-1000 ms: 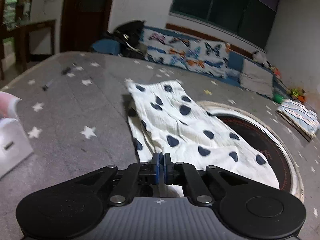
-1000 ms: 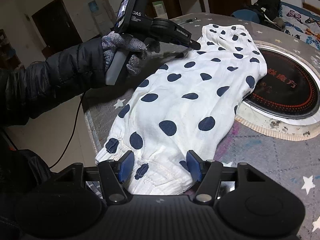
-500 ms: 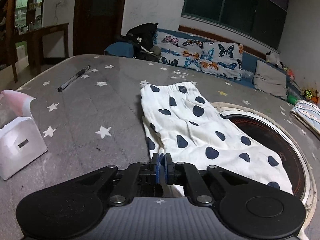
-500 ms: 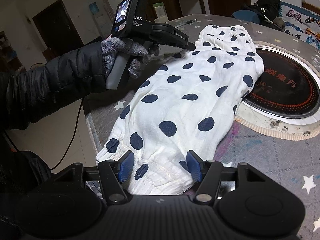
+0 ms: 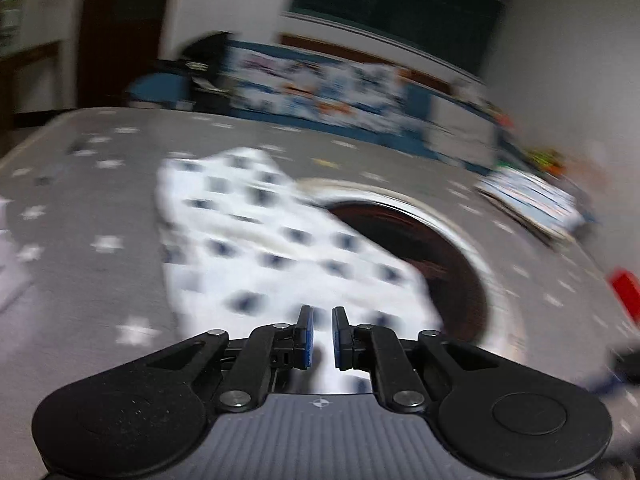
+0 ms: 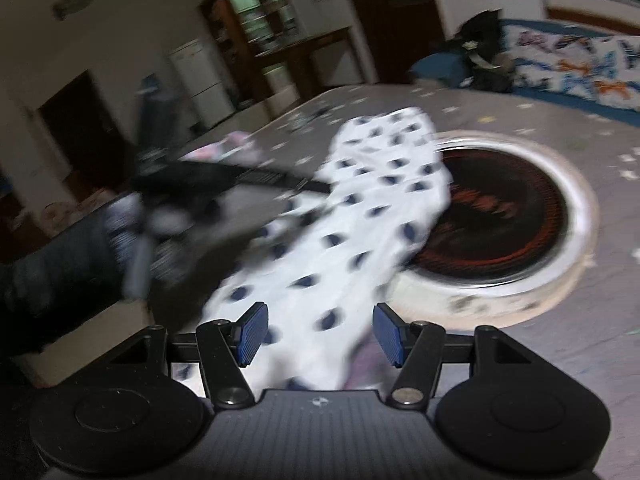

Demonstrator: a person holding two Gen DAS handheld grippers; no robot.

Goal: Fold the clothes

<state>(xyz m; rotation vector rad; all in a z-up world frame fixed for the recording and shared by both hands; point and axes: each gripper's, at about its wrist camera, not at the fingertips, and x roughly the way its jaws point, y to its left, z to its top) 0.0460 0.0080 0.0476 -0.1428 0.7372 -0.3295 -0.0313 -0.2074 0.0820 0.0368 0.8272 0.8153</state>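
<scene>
Polka-dot garment (image 5: 280,248), white with dark blue spots, lies stretched across the grey star-printed table (image 5: 88,208), running from the upper middle of the left wrist view down to the bottom centre. Its right edge overlaps the rim of the round dark cooktop (image 5: 440,248) set into the table. Both views are heavily blurred, so folds and hems are hard to read.

In the left wrist view, the left gripper (image 5: 320,336) sits at the bottom centre, its blue pads a narrow gap apart with white cloth visible behind the gap; nothing is pinched between them. A striped folded item (image 5: 532,204) rests on the table at the right of the frame, and a patterned sofa (image 5: 340,96) runs along the wall behind.

In the right wrist view, the right gripper (image 6: 320,334) is spread wide at the bottom centre, its blue pads on either side of the near end of the garment (image 6: 360,220) and not closed on it. The cloth stretches from there toward the upper middle of the frame, its right side draped over the cooktop (image 6: 516,216) rim. At the left of this frame a gloved hand holds the left gripper (image 6: 316,186), whose dark body reaches in to the cloth's left edge; blur hides its tips.
</scene>
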